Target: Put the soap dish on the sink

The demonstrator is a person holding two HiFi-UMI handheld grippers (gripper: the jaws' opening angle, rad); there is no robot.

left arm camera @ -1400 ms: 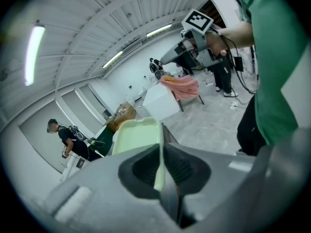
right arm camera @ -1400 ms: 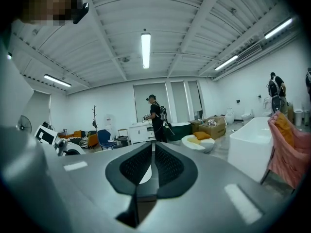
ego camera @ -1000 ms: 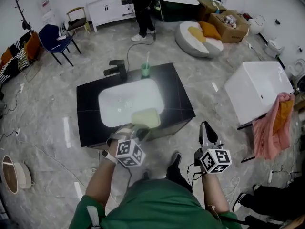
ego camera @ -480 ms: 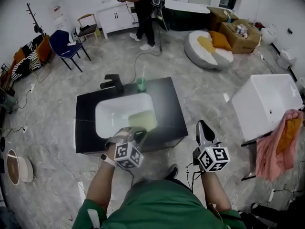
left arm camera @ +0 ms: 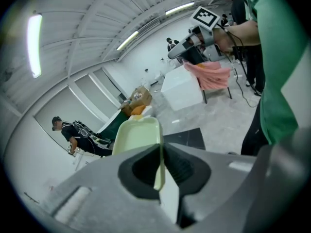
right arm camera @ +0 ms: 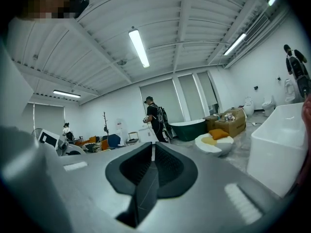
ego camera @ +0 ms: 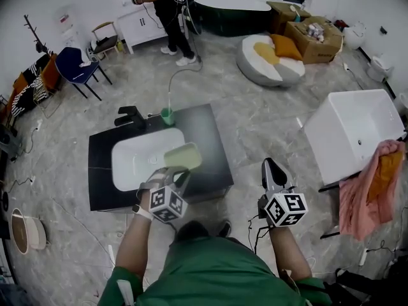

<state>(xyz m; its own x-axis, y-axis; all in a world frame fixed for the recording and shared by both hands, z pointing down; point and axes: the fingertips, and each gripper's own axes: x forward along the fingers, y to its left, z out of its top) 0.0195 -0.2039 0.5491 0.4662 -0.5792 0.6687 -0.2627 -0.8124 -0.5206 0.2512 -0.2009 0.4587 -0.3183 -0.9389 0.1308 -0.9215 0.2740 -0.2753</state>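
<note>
A pale green soap dish (ego camera: 183, 155) hangs over the right part of the white basin (ego camera: 137, 164), which is set in a black counter (ego camera: 210, 145). My left gripper (ego camera: 178, 174) is shut on the near edge of the soap dish (left arm camera: 137, 140); in the left gripper view the rim sits pinched between the jaws. My right gripper (ego camera: 270, 168) is held apart, right of the counter, shut with nothing between its jaws (right arm camera: 152, 154).
A black faucet (ego camera: 131, 116) and a green cup (ego camera: 166, 115) with a straw stand at the counter's far edge. A white tub (ego camera: 354, 132) with a pink cloth (ego camera: 373, 183) stands at the right. A person (ego camera: 169, 8), chairs and boxes are farther back.
The view has shifted, so the sink now lies further left. The soap dish in my left gripper has risen over the basin's right edge. My right gripper has hardly moved.
</note>
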